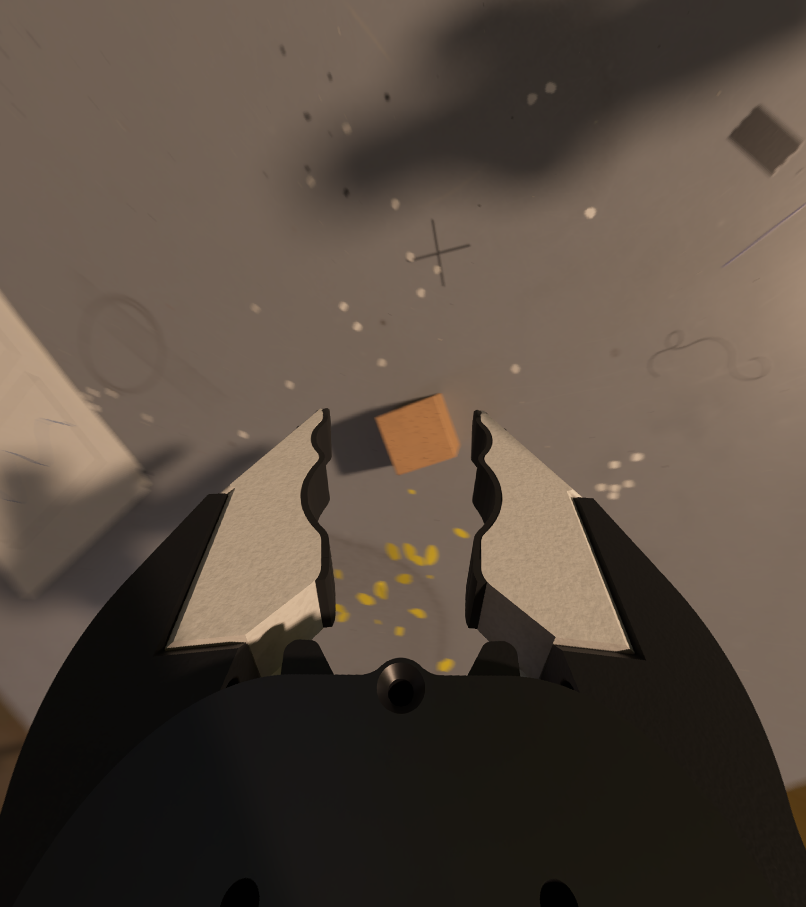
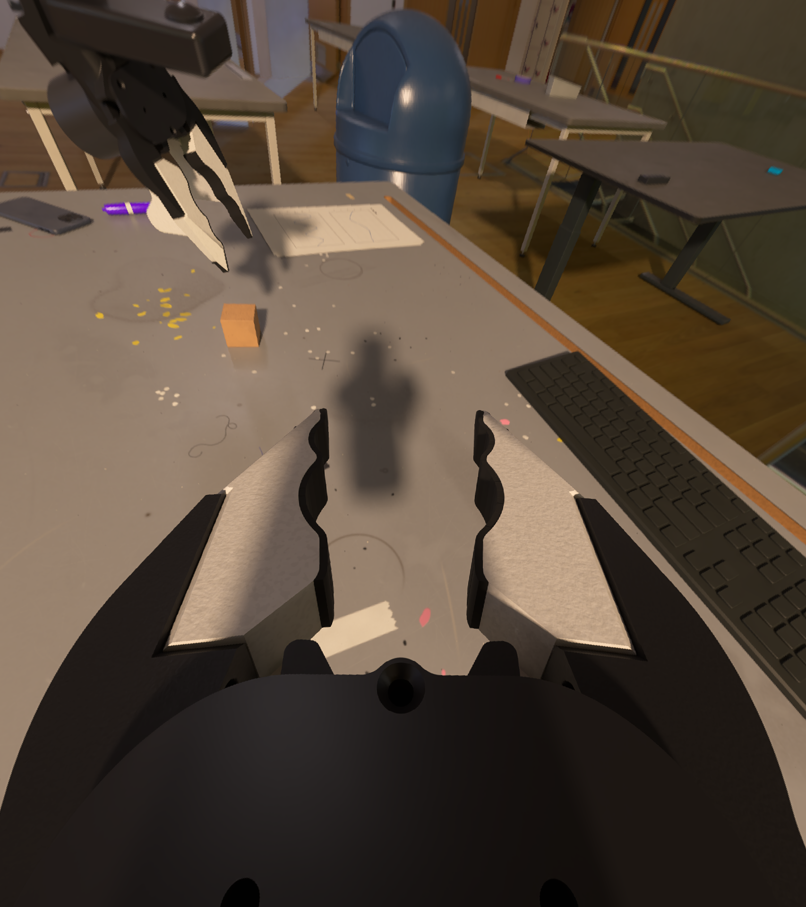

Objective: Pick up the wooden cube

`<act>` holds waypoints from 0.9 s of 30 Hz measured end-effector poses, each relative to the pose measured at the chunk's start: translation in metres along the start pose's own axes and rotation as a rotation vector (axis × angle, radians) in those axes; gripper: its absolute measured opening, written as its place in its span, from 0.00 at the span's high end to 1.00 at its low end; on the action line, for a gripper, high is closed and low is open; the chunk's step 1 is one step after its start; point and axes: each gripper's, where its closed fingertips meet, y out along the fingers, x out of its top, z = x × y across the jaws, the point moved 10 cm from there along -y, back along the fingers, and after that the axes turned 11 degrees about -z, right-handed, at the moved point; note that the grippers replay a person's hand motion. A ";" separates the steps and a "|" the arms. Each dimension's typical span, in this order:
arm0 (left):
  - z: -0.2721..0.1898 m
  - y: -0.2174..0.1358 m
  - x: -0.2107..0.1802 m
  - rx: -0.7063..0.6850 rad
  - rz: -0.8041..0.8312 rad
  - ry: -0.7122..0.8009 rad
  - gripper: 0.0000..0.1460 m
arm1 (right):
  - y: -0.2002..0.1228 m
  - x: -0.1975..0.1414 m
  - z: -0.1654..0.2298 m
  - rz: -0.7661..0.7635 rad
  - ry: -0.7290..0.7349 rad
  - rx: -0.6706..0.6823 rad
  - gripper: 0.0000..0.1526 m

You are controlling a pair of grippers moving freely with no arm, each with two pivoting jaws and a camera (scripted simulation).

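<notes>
The wooden cube is a small orange-brown block standing on the grey table. In the left wrist view it lies just past my left gripper's tips, in line with the gap, and the gripper is open and empty above it. In the right wrist view the cube sits far ahead to the left. The left gripper hangs open over the table beyond it. My right gripper is open and empty, above the near part of the table, well short of the cube.
A black keyboard lies along the table's right edge. A white sheet of paper, a grey phone and a purple marker lie at the far side. A blue bin stands behind the table. Yellow specks lie beside the cube.
</notes>
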 end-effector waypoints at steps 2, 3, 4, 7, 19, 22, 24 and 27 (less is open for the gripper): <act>0.002 0.007 -0.003 -0.070 0.067 -0.148 0.57 | 0.004 -0.005 -0.001 0.030 0.007 -0.001 0.60; 0.001 0.012 -0.004 -0.083 0.124 -0.208 0.56 | 0.005 -0.007 -0.002 0.039 0.013 -0.005 0.60; -0.001 0.017 -0.006 -0.088 0.176 -0.254 0.56 | 0.005 -0.008 -0.003 0.045 0.018 -0.008 0.59; -0.001 0.033 -0.010 -0.072 0.283 -0.327 0.56 | 0.002 -0.010 -0.008 0.043 0.034 -0.019 0.59; 0.005 0.070 -0.028 -0.055 0.519 -0.461 0.55 | -0.010 -0.007 -0.015 0.032 0.048 -0.038 0.58; 0.004 0.080 -0.030 -0.061 0.550 -0.456 0.55 | -0.010 -0.007 -0.014 0.040 0.042 -0.031 0.58; 0.006 0.084 -0.031 -0.050 0.567 -0.445 0.57 | -0.010 -0.007 -0.013 0.044 0.035 -0.032 0.58; 0.005 0.087 -0.029 -0.016 0.582 -0.390 0.69 | -0.011 -0.006 -0.013 0.052 0.028 -0.034 0.58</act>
